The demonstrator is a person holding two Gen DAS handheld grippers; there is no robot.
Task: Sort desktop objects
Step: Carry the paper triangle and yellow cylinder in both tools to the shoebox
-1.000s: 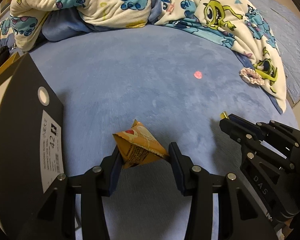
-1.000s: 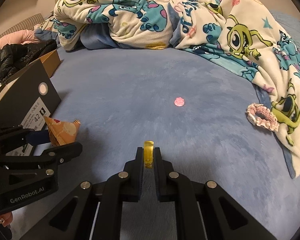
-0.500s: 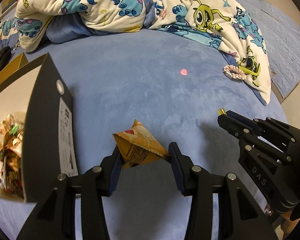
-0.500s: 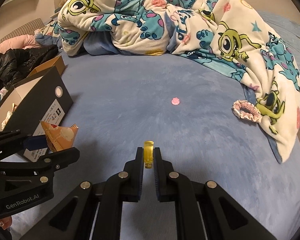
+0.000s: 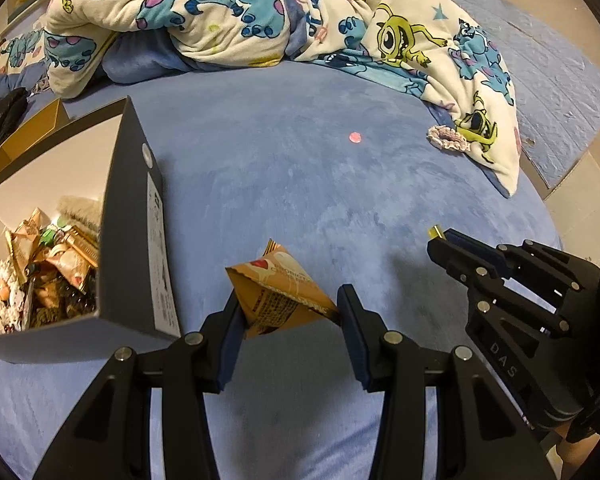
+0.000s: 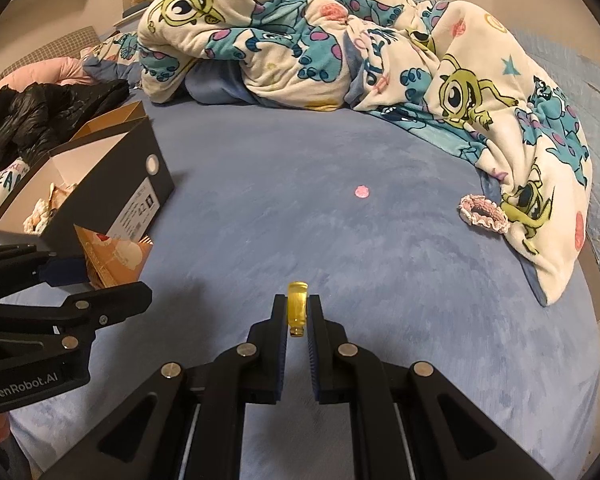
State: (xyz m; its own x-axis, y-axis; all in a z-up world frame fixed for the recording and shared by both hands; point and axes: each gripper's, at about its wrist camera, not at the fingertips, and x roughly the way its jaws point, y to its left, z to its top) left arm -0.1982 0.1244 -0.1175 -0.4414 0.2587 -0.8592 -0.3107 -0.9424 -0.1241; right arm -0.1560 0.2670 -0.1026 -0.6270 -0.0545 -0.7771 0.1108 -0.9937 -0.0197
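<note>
Left wrist view: the left claw pinches a crumpled orange triangular snack packet between its two blue-padded fingers, holding it clear of the blue plush bed cover. Just to its left stands an open black cardboard shoebox with a white label, already holding a heap of wrappers and small oddments. To the right, the right claw shows side-on with a sliver of yellow at its tip. Farther off on the cover lie a small pink round disc and a frilly pink hair scrunchie, the latter touching the edge of a cartoon-monster fleece blanket

Right wrist view: the right claw is pressed tight on a small yellow translucent clip-like piece, also held above the bed. The shoebox sits at far left, with the left claw and its packet in front of it

The step in hand looks like carrying both picked items to the box. The next move likely calls for bringing each claw over the open top, the left being nearest, and spreading the fingers only once the item is above the opening, not the rim. The disc and scrunchie are not yet sorted
</note>
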